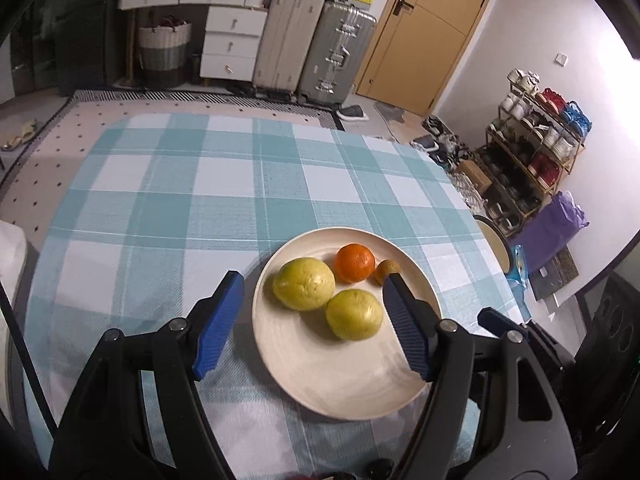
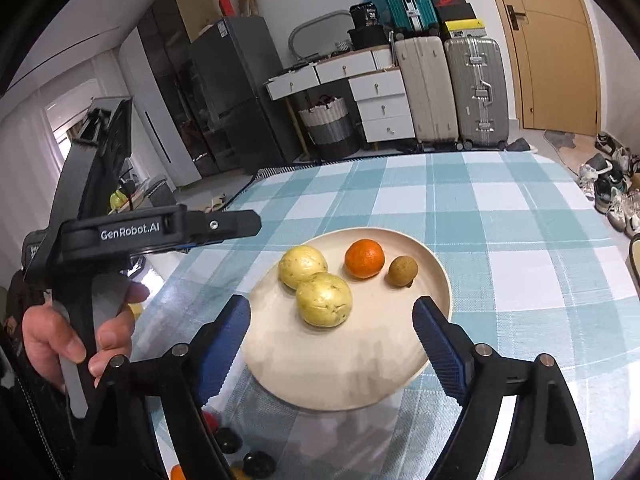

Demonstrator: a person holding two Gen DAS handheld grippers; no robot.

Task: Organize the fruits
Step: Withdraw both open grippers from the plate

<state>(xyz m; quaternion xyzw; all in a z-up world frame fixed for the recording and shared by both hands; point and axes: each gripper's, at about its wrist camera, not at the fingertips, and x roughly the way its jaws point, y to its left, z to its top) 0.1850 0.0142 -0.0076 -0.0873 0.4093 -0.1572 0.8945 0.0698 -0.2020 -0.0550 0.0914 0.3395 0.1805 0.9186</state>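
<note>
A cream plate (image 1: 340, 376) (image 2: 352, 376) sits on the checked tablecloth. On it lie two yellow-green fruits (image 1: 304, 284) (image 1: 354, 314), an orange (image 1: 355, 263) and a small brown fruit (image 1: 387, 271). In the right wrist view they show as the far yellow fruit (image 2: 302, 266), the near yellow fruit (image 2: 324, 300), the orange (image 2: 364, 259) and the brown fruit (image 2: 403, 271). My left gripper (image 1: 312, 312) is open and empty above the plate's near side. My right gripper (image 2: 332, 336) is open and empty, its jaws straddling the plate's near part.
The left gripper's body (image 2: 156, 230) and the hand on it stand at the left of the right wrist view. Small dark, red and orange fruits (image 2: 240, 456) lie at the table's near edge. A second plate's rim (image 1: 498, 246) sits at the right table edge.
</note>
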